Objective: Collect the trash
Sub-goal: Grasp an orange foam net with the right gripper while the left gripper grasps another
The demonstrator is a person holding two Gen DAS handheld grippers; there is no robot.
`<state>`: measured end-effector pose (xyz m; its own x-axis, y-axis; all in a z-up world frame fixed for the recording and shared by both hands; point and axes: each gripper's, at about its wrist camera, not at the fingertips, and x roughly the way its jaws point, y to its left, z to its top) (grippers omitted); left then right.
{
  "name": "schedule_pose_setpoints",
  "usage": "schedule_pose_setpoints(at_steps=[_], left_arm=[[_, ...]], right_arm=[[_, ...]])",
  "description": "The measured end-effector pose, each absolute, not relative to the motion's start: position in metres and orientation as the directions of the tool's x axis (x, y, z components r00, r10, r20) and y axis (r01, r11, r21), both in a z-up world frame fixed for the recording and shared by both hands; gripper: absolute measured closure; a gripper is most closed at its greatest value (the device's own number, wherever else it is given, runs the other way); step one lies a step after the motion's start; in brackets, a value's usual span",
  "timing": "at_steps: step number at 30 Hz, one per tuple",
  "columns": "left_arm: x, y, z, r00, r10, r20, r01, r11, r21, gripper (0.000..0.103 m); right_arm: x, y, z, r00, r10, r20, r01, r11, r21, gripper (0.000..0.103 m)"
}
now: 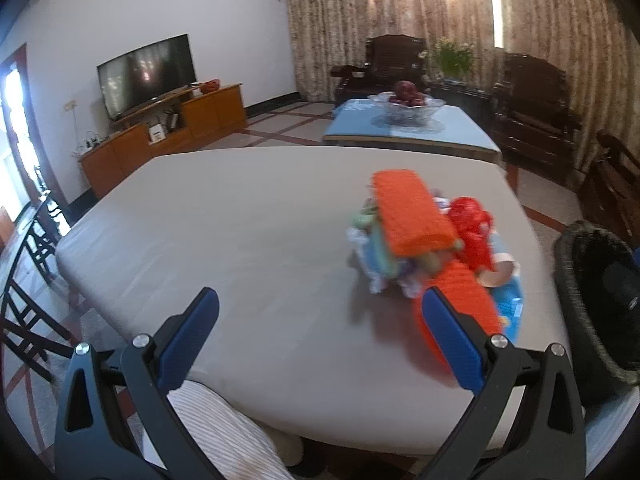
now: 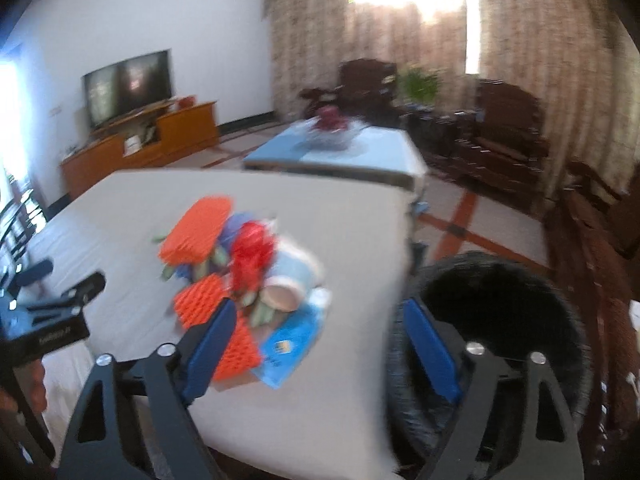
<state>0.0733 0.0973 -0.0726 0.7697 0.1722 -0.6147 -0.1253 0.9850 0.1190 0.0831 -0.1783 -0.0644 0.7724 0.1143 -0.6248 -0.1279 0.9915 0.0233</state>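
the left gripper (image 1: 320, 336) hangs over the near edge of the table (image 1: 200, 220) with its jaws spread wide and nothing between them, the bare cloth showing in the gap. to its right, toward the right edge of the table, the trash pile (image 1: 424, 240) sits in one heap: orange foam netting (image 1: 412, 212), a crumpled red wrapper (image 1: 472, 228), a blue packet (image 2: 292, 340) and a paper cup (image 2: 282, 296), all touching or overlapping. the right gripper (image 2: 316, 344) is also parted and empty, its left finger in front of the near side of the pile. just off the right edge stands the dark bin (image 2: 500, 304); its inside is too dark to read. judging by this, collecting has barely begun: nothing is gripped and the whole pile is left to move.
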Motion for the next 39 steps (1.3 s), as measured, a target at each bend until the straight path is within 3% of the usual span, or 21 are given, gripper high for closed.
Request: schedule_pose_setpoints(at_steps=[10, 13, 18, 19, 26, 28, 29, 30, 32, 35, 37, 39], left_arm=[[0.086, 0.118, -0.093, 0.739, 0.174, -0.651, -0.136, 0.985, 0.109, 0.005], [0.089, 0.118, -0.097, 0.733, 0.17, -0.659, -0.137, 0.985, 0.101, 0.005], [0.092, 0.117, -0.101, 0.724, 0.165, -0.67, -0.138, 0.986, 0.094, 0.005], [0.091, 0.116, -0.101, 0.722, 0.165, -0.672, -0.137, 0.986, 0.094, 0.005], [0.09, 0.108, -0.1, 0.725, 0.152, -0.672, -0.124, 0.988, 0.09, 0.005], [0.09, 0.105, -0.1, 0.726, 0.15, -0.672, -0.119, 0.989, 0.092, 0.005], [0.09, 0.105, -0.1, 0.726, 0.152, -0.67, -0.119, 0.988, 0.095, 0.005], [0.089, 0.105, -0.1, 0.727, 0.158, -0.668, -0.123, 0.987, 0.099, 0.005], [0.089, 0.109, -0.1, 0.727, 0.168, -0.666, -0.137, 0.986, 0.1, 0.005], [0.091, 0.119, -0.102, 0.718, 0.185, -0.671, -0.167, 0.982, 0.092, 0.005], [0.093, 0.122, -0.103, 0.713, 0.191, -0.675, -0.178, 0.98, 0.09, 0.005], [0.093, 0.123, -0.104, 0.71, 0.192, -0.677, -0.18, 0.98, 0.09, 0.005]], right_arm=[[0.123, -0.12, -0.133, 0.654, 0.228, -0.721, -0.302, 0.953, 0.026, 0.038], [0.127, -0.116, -0.144, 0.617, 0.248, -0.746, -0.319, 0.946, 0.051, 0.056], [0.123, -0.118, -0.15, 0.578, 0.286, -0.764, -0.344, 0.935, 0.089, 0.101], [0.123, -0.119, -0.152, 0.579, 0.287, -0.763, -0.346, 0.934, 0.09, 0.103], [0.114, -0.125, -0.134, 0.61, 0.31, -0.729, -0.363, 0.927, 0.091, 0.102], [0.118, -0.125, -0.136, 0.611, 0.301, -0.732, -0.352, 0.932, 0.09, 0.083], [0.118, -0.124, -0.137, 0.609, 0.301, -0.734, -0.35, 0.932, 0.092, 0.054], [0.118, -0.123, -0.139, 0.62, 0.292, -0.729, -0.341, 0.936, 0.085, 0.035], [0.12, -0.118, -0.143, 0.618, 0.288, -0.732, -0.351, 0.934, 0.07, 0.028], [0.127, -0.111, -0.151, 0.593, 0.284, -0.753, -0.364, 0.929, 0.063, 0.028], [0.133, -0.109, -0.16, 0.551, 0.312, -0.774, -0.377, 0.92, 0.103, 0.046], [0.135, -0.112, -0.162, 0.535, 0.321, -0.782, -0.375, 0.919, 0.121, 0.085]])
